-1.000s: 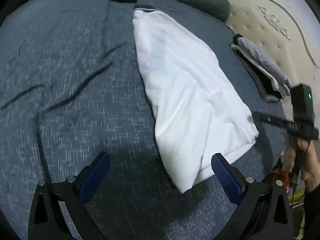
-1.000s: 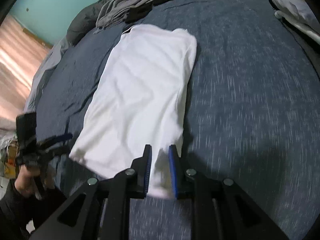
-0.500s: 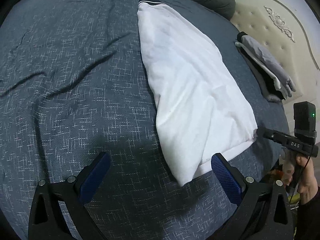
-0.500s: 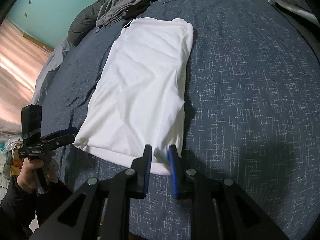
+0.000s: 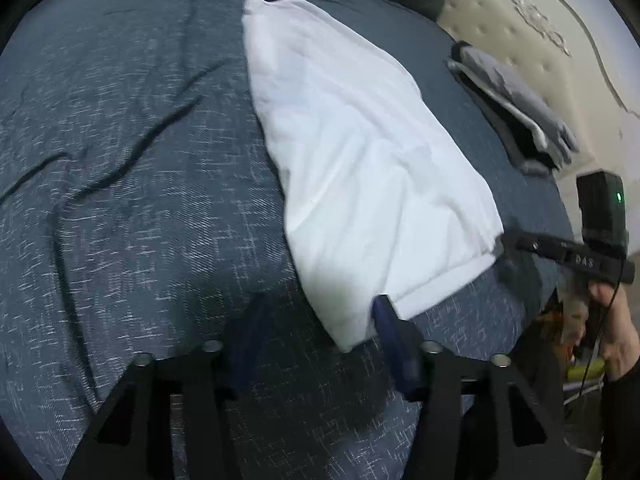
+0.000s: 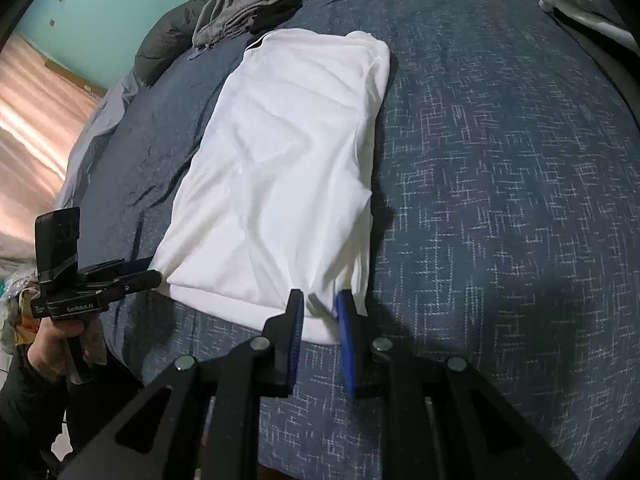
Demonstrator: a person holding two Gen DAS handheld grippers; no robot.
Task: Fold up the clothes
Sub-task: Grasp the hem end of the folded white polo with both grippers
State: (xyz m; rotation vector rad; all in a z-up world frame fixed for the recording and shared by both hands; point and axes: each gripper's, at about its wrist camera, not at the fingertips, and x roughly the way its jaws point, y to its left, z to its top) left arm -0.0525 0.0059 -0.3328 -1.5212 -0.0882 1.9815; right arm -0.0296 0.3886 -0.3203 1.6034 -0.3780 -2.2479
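Left wrist view first: my left tongs (image 5: 316, 332) sit at six o'clock over the near corner of the long folded white cotton shirt (image 5: 360, 152), which lies flat on the dark blue speckled bedspread (image 5: 132, 168) and runs from the near edge up toward twelve o'clock. The jaws have just been closing; the shirt's corner lies between the blue pads (image 5: 390, 328), the right pad against the cloth, the left one blurred, so I cannot tell whether they already press on it. At three o'clock I see my right tongs (image 5: 508, 240) with tips at the shirt's other near corner, and the hand (image 5: 616, 332) behind them.

From the right wrist camera, my right tongs (image 6: 318, 308) are narrow, pinched on the white hem at six o'clock. A crumpled grey garment (image 6: 256, 0) lies at eleven o'clock beyond the shirt (image 6: 288, 168). A stack of folded grey and white clothes (image 5: 516, 100) rests at two o'clock by the cream tufted headboard (image 5: 532, 36).
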